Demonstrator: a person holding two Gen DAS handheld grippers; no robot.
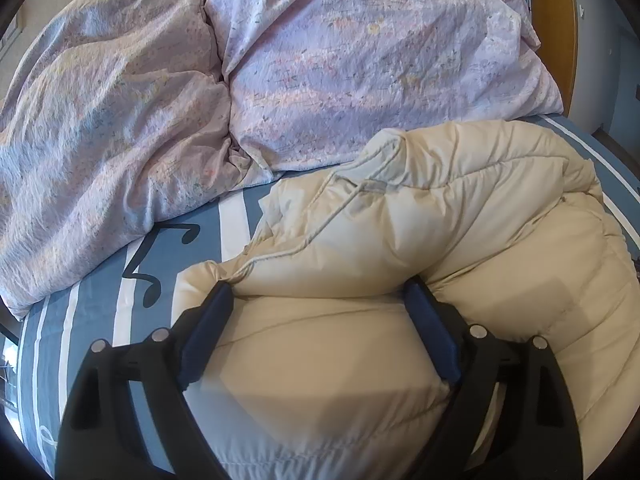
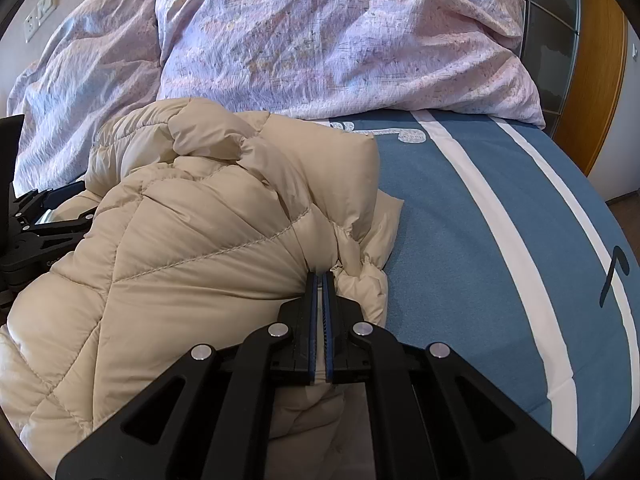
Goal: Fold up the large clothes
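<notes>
Two white stripes cross the blue bedsheet [image 2: 440,220]; right fingers [image 2: 312,292] pinch the jacket [image 2: 180,280], left fingers [image 1: 208,312] spread.

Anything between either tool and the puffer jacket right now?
Nothing visible. The right tool is shut on a fold of the cream puffer jacket. The left tool is open, its fingers straddling the jacket's bulk.

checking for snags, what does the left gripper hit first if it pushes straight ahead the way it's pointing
The left gripper is open, and the cream puffer jacket bulges right between its fingers, so it would likely press into that fold first. The pink duvet lies farther beyond.
</notes>
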